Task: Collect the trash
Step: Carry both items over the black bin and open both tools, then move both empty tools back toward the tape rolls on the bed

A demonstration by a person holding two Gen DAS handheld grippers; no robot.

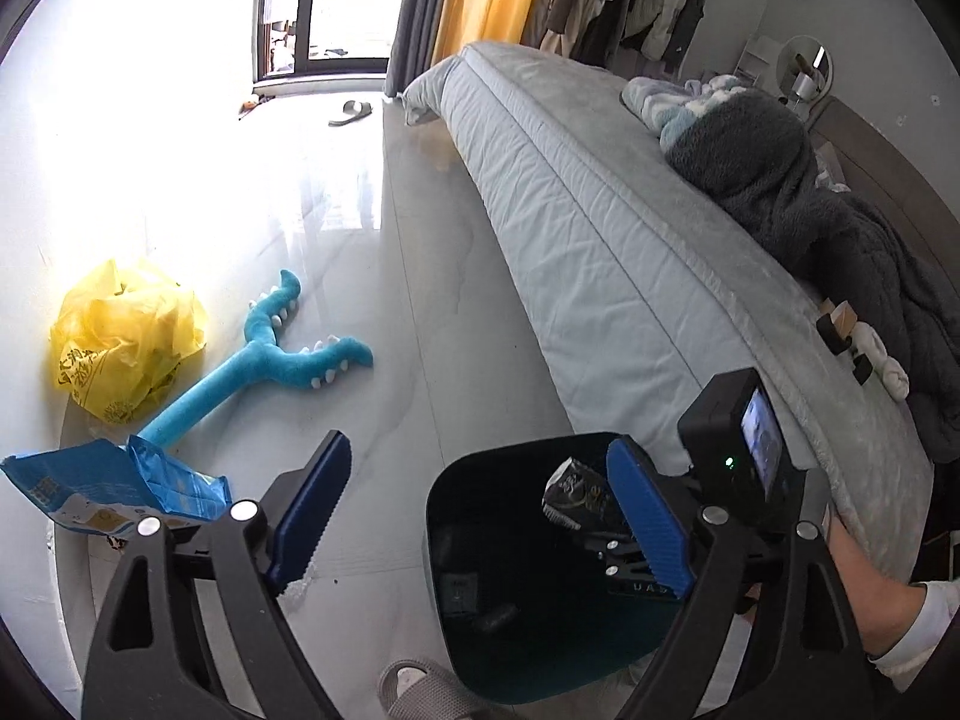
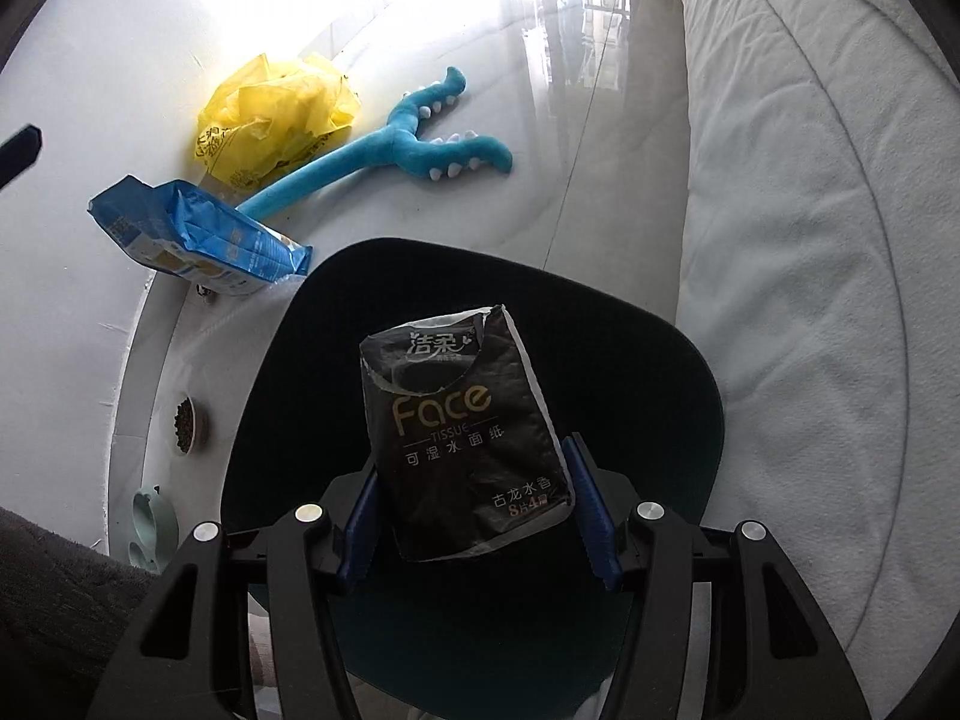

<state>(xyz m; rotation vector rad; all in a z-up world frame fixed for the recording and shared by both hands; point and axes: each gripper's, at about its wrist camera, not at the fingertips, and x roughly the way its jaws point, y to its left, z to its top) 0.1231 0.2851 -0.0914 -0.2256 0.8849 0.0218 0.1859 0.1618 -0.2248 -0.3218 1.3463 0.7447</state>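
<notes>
My right gripper (image 2: 474,516) is shut on a black "Face" tissue packet (image 2: 462,432) and holds it over the open dark trash bin (image 2: 660,372). In the left wrist view the same packet (image 1: 573,489) hangs over the bin (image 1: 474,498), with the right gripper behind it. My left gripper (image 1: 480,516) is open and empty, above the bin's left edge. A blue wrapper bag (image 2: 198,234) and a crumpled yellow plastic bag (image 2: 276,114) lie on the floor to the left; they also show in the left wrist view as the blue bag (image 1: 114,489) and the yellow bag (image 1: 126,336).
A blue plush toy (image 2: 408,144) lies on the floor beside the yellow bag. A bed (image 1: 600,228) with grey bedding runs along the right. A pet food bowl (image 2: 189,423) and a green dish (image 2: 153,525) sit at the left. A slipper (image 1: 351,111) lies near the window.
</notes>
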